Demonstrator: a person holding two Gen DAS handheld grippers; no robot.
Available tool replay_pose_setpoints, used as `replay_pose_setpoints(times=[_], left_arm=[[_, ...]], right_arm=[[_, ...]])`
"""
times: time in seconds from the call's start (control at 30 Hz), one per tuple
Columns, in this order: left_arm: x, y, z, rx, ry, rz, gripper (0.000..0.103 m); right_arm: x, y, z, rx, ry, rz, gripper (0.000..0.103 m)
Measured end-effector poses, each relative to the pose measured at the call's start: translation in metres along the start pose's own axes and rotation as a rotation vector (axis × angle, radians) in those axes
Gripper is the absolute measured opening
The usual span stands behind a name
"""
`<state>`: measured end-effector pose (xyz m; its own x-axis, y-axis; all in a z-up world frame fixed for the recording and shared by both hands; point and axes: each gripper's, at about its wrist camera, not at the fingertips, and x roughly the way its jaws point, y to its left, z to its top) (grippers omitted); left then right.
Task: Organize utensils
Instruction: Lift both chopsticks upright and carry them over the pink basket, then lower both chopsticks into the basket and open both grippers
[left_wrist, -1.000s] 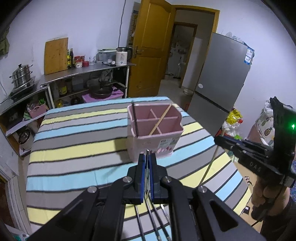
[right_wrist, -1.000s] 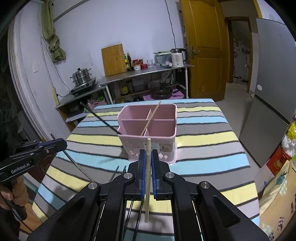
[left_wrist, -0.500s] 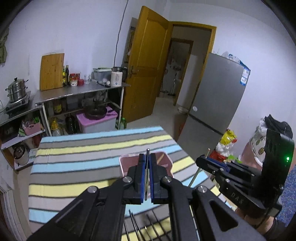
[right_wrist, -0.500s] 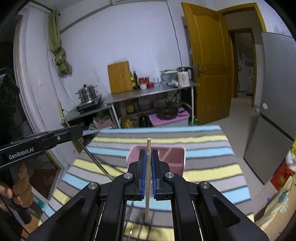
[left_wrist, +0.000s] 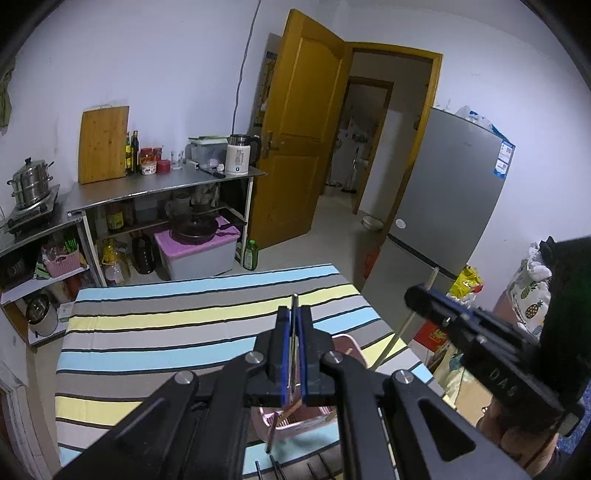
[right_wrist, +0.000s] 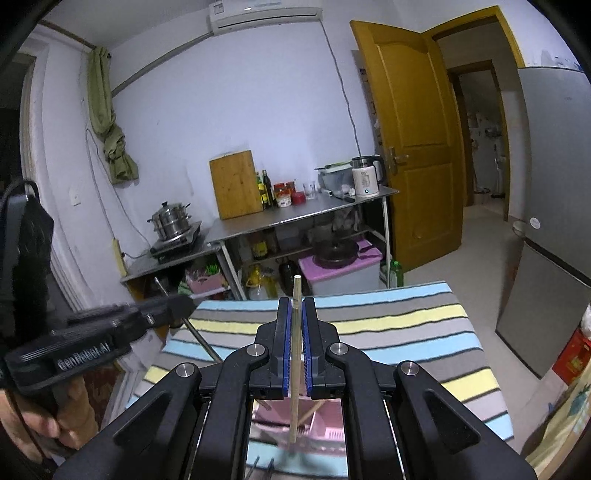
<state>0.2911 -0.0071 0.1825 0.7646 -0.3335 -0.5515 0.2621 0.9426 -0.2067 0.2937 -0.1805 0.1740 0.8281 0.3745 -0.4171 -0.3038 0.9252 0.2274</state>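
Lifted clear of the striped tablecloth (left_wrist: 177, 332) since 1 second ago — both utensils now above the pink divided plastic holder (right_wrist: 325, 417). Pale wooden chopstick (right_wrist: 295, 354) clamped upright in the right gripper (right_wrist: 294, 347), lower tip over a compartment. Thin dark metal chopstick (left_wrist: 293, 332) pinched in the left gripper (left_wrist: 294, 350) — probably held vertical for dropping in. More utensils lying below.

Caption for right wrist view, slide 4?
Right gripper clamps a wooden chopstick above the pink utensil holder.
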Motion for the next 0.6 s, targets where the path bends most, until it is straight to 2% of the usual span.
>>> replay_pose_setpoints(times=[0.2, 0.6], left_arm=[[0.026, 0.007, -0.010, -0.019, 0.043, -0.004, 0.005], [0.054, 0.018, -0.040, -0.050, 0.137, -0.002, 0.005]], right_arm=[[0.021, -0.008, -0.008, 0.008, 0.008, -0.013, 0.005], [0.055, -0.017, -0.057, 0.007, 0.135, -0.010, 0.005]])
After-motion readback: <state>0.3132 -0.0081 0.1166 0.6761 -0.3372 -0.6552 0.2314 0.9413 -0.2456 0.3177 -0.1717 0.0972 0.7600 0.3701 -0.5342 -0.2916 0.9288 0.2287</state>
